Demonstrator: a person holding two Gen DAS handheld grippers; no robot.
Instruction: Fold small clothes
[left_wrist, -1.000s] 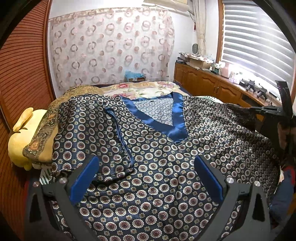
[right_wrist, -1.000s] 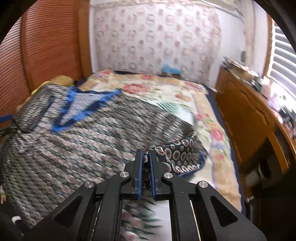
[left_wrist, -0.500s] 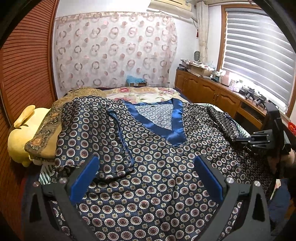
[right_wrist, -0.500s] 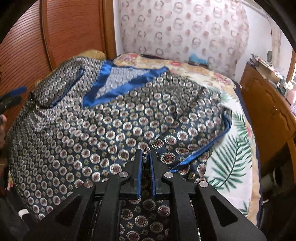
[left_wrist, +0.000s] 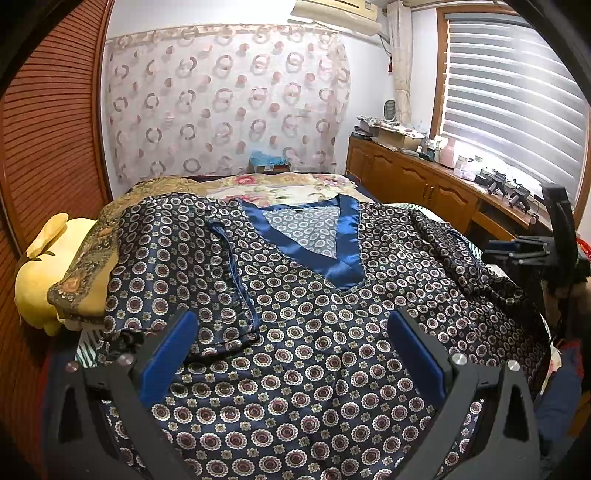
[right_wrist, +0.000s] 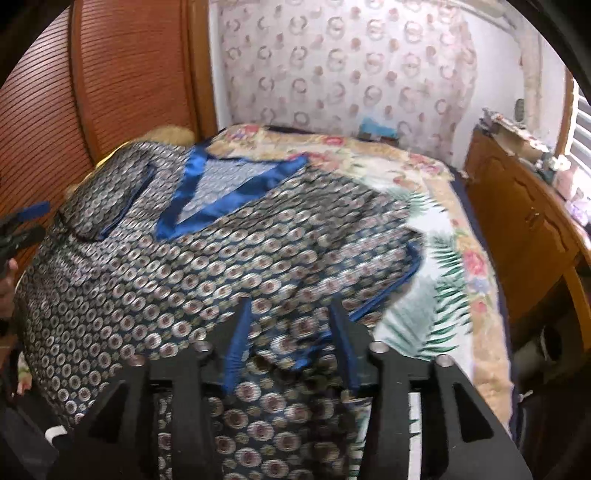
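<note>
Released since a moment ago, the right gripper (right_wrist: 291, 343) gapes, seemingly empty, over the patterned shirt (left_wrist: 314, 325); left gripper (left_wrist: 291, 354) wide open, empty.

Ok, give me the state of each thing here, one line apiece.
Patterned top: spread on the bed, both sleeves folded in.
Left hand-held gripper: open, empty.
Right hand-held gripper: open above the sleeve.
Window blind: lowered, slats letting in light.
</note>
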